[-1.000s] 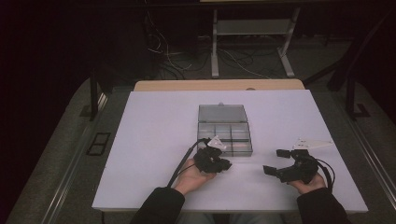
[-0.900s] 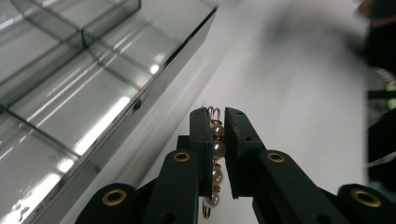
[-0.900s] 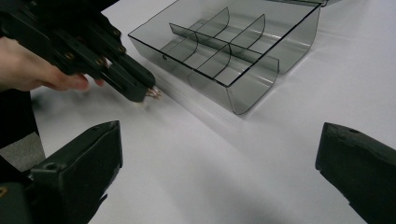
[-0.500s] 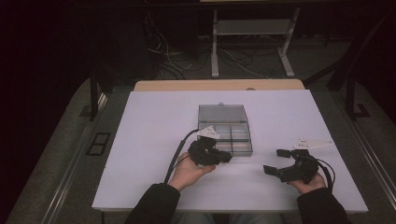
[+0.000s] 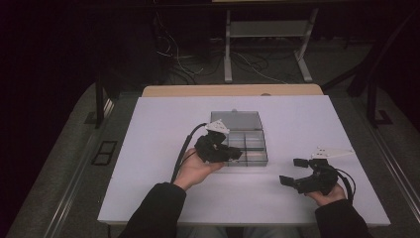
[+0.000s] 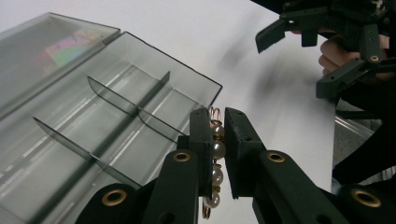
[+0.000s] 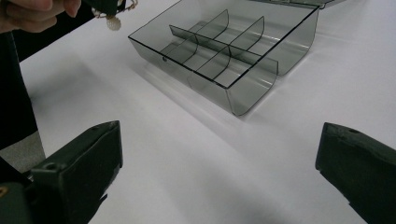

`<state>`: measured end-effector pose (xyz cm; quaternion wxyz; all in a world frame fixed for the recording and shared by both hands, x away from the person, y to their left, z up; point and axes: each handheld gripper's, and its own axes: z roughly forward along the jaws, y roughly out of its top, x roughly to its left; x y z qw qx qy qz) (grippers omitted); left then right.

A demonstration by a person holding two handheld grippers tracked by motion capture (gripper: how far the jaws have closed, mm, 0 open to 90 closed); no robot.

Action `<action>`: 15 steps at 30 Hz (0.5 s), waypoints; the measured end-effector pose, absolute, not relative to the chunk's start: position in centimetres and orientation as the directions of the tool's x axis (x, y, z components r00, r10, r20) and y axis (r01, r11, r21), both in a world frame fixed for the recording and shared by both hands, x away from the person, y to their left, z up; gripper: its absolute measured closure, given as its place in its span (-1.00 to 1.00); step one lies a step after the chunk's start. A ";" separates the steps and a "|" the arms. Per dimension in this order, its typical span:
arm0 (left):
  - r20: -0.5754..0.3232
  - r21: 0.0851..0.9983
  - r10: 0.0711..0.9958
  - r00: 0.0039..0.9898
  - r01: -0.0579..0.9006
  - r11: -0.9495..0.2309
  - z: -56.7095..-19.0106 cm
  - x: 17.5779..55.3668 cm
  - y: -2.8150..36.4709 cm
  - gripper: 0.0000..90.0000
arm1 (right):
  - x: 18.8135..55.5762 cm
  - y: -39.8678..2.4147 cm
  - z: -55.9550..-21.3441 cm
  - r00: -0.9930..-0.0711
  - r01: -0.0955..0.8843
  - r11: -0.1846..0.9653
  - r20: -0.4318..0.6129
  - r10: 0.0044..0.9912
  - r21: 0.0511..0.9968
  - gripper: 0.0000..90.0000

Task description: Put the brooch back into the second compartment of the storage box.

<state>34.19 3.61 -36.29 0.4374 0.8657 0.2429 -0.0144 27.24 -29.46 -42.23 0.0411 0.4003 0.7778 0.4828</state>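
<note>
Left gripper [image 6: 218, 154], fingers closed on a pearl-and-wire ornament [image 6: 215, 161], held at the near edge of the open smoke-grey compartment box [image 5: 241, 139] on the white counter [image 5: 158, 129]. Right gripper [image 5: 296, 171], fingers spread wide and empty, near the counter's right front.

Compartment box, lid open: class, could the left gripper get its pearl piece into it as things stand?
Probably yes. The left gripper, shut on the pearl piece, is at the compartment box; its open compartments look unobstructed, and the right gripper stands apart.

Legible text: we find none. The iridescent patch on the box lid [image 6: 65, 49] carries nothing we can read.
</note>
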 end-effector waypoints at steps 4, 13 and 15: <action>-0.234 0.752 0.412 0.881 0.432 -0.498 -36.1 34.8 3.4 0.81 | 27.2 -29.5 -42.2 -0.673 0.588 0.209 0.329 0.662 0.782 -0.99; -0.243 0.759 0.426 0.871 0.445 -0.476 -36.5 36.3 2.8 0.81 | 27.2 -29.5 -42.2 -0.675 0.585 0.210 0.326 0.662 0.783 -0.99; -0.242 0.760 0.431 0.869 0.446 -0.473 -36.6 36.6 2.6 0.81 | 27.3 -29.5 -42.2 -0.676 0.584 0.211 0.326 0.661 0.784 -0.99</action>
